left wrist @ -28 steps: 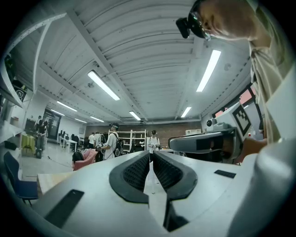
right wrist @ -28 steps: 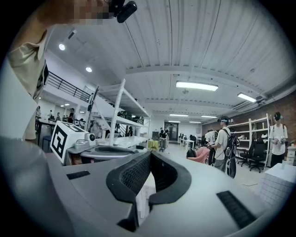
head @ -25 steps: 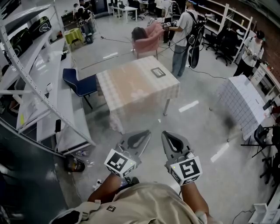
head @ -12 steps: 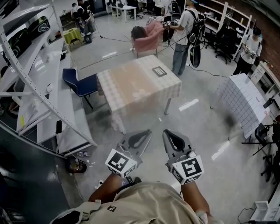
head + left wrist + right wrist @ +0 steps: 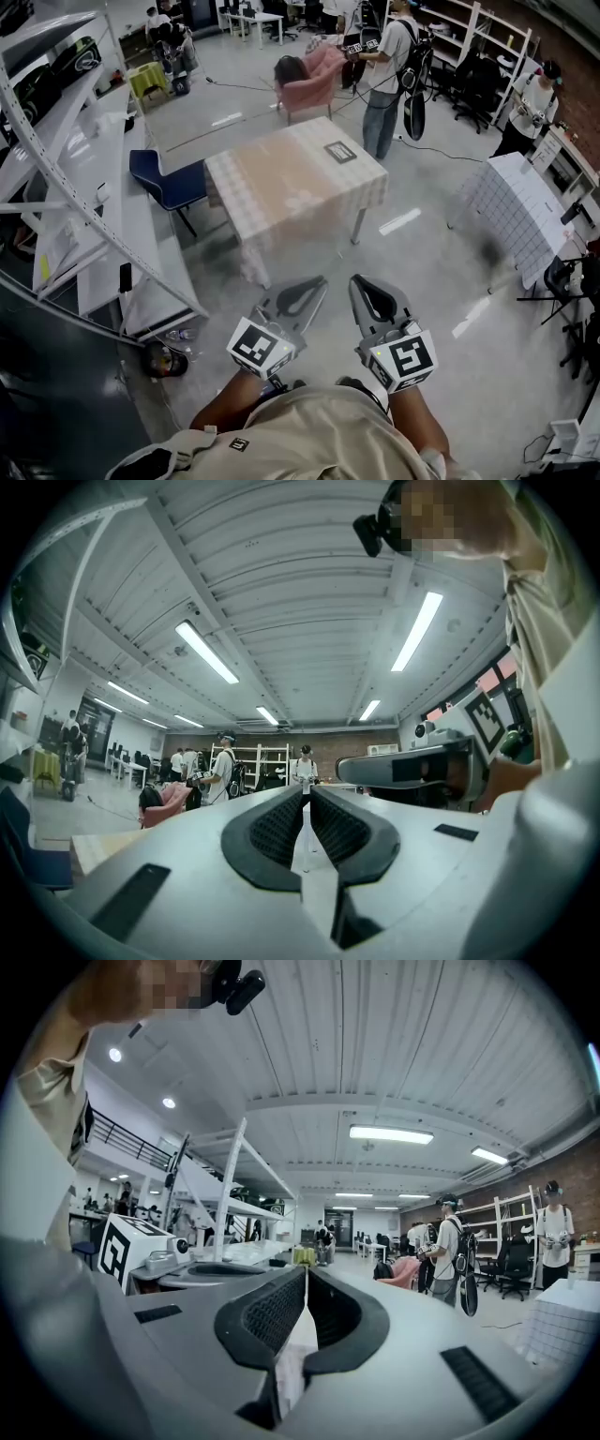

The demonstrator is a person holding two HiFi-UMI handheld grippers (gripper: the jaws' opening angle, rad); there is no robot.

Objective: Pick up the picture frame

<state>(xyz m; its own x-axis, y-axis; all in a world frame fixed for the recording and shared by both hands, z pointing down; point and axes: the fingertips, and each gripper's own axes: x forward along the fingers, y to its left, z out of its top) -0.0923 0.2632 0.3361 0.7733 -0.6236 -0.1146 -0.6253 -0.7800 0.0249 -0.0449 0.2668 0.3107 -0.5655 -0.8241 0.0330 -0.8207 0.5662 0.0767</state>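
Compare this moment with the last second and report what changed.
Hardly anything. The left gripper and right gripper stay shut and empty, side by side above the floor, short of the table. The picture frame lies untouched near the table's far right corner. Only the view has drifted slightly; nothing was gripped or released.

A grey, glossy floor (image 5: pixel 441 272) catches streaks of light. Mid-room stands a desk (image 5: pixel 281 183) under a pale checked cloth, with a blue chair (image 5: pixel 167 178) just beside it and a pink armchair (image 5: pixel 307 86) beyond. White shelving (image 5: pixel 89 225) runs along the left. A second table (image 5: pixel 520 216) with a grid-patterned cloth stands at the right, near open shelves (image 5: pixel 492 37) against a brick wall (image 5: pixel 574 1174). Strip lights (image 5: pixel 389 1134) hang from the white ribbed ceiling (image 5: pixel 422 1044).
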